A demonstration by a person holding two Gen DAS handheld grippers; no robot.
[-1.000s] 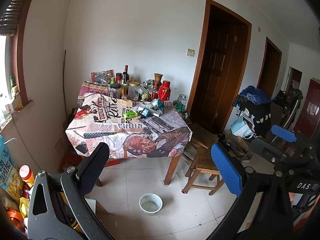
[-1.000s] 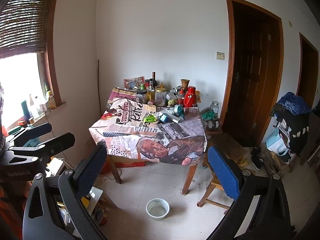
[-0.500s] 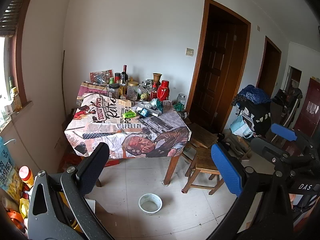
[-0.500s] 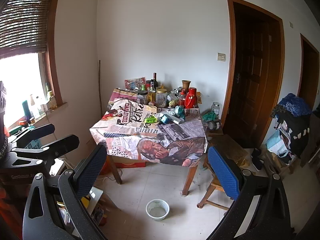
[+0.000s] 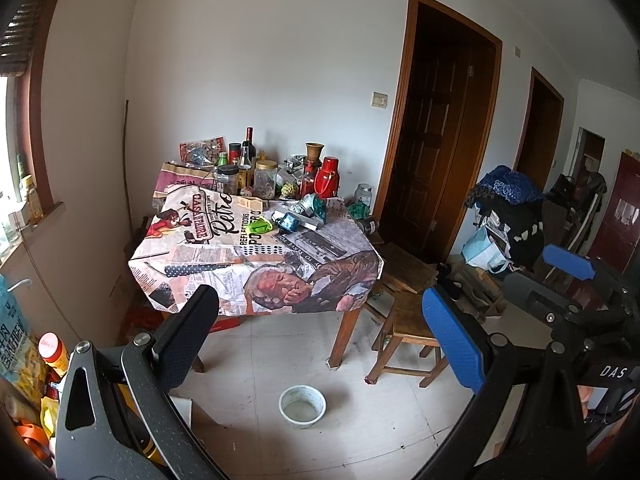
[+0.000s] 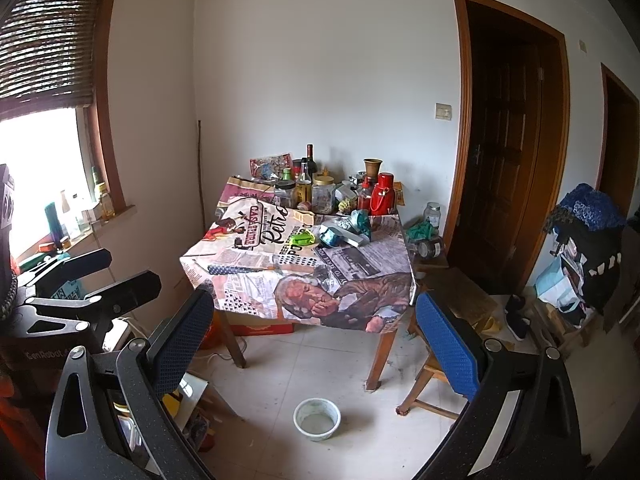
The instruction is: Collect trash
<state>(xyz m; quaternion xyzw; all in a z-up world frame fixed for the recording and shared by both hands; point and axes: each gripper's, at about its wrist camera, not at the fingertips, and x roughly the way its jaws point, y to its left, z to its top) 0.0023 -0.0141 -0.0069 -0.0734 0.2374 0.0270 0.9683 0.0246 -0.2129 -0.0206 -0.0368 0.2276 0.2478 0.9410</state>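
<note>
change: over the last second both views barely shift, table a touch nearer (approach, no contact) | left gripper [image 5: 320, 332] and right gripper [image 6: 314, 340]: fingers spread, empty | trash: crumpled green wrapper [image 6: 303, 238] and blue-silver foil packets [image 6: 334, 236] mid newspaper-print-covered counter [image 6: 256, 276], well apart | task: nothing collected yet

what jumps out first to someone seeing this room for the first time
The table by the far wall draws the eye first, draped in a loud collage-print cloth, with bottles and jars crowded along its back edge beside a red thermos. Mid-table sits a small heap of likely trash: a bright green wrapper and crumpled blue foil. A white bowl stands alone on the tiled floor in front, and both grippers, left and right, hang open and empty.
</note>
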